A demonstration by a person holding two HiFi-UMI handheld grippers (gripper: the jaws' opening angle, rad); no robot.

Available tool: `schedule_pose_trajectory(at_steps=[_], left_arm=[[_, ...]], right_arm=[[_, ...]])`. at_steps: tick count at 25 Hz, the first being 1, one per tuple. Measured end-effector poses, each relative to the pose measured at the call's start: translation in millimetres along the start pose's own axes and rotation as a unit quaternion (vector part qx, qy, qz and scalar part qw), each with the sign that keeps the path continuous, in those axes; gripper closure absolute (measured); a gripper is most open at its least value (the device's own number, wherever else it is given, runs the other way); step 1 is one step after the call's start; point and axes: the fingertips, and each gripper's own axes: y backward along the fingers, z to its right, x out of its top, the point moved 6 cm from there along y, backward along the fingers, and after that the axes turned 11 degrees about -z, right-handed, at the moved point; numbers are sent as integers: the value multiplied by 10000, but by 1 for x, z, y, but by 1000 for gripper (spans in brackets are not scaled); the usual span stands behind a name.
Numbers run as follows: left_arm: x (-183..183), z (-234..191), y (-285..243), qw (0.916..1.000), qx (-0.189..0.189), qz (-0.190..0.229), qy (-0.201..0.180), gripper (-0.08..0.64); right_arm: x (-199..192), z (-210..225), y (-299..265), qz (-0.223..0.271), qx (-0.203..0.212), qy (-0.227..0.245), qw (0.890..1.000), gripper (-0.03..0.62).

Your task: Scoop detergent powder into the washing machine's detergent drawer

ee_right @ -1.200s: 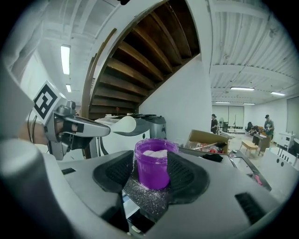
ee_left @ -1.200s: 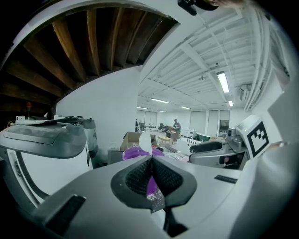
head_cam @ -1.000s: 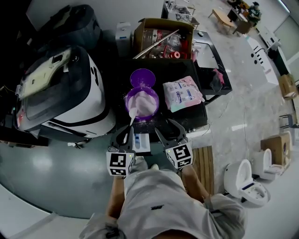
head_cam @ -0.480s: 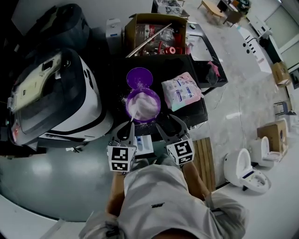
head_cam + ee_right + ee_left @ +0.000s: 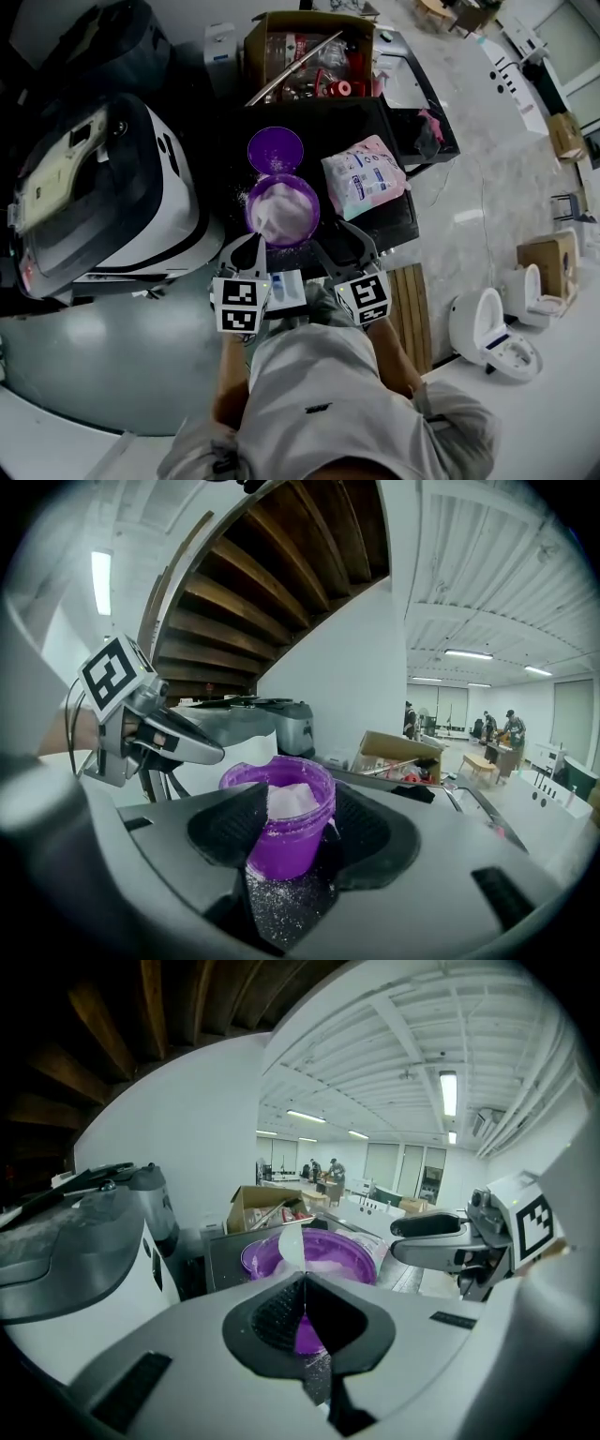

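At near edge of black surface point(image 5: 375, 127): purple tub point(image 5: 281, 211), open, holding white powder point(image 5: 286, 208). Right tool point(image 5: 289, 810) has its jaws closed against the tub's sides; loose powder grains dust the tool below the tub. Left tool point(image 5: 302, 1283) has jaws pressed together on the thin handle of a white scoop point(image 5: 292, 1247), whose bowl end is at the powder in the tub. Purple lid point(image 5: 275, 150) lies flat just behind the tub. Detergent bag point(image 5: 364, 178) lies to the right of the tub. Washing machine point(image 5: 94, 197) stands left of the surface. Cardboard box point(image 5: 305, 52) sits at the far end.
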Motion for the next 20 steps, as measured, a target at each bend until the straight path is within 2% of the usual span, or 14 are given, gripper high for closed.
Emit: schedule_pose_trajectory(at_steps=[6, 20], left_arm=[[7, 2, -22, 9970, 305, -705, -7, 544], [27, 3, -69, 9796, 251, -1986, -165, 545]], right_arm=[[3, 24, -11, 18, 251, 115, 9996, 368], [3, 61, -39, -37, 712, 109, 9974, 368]])
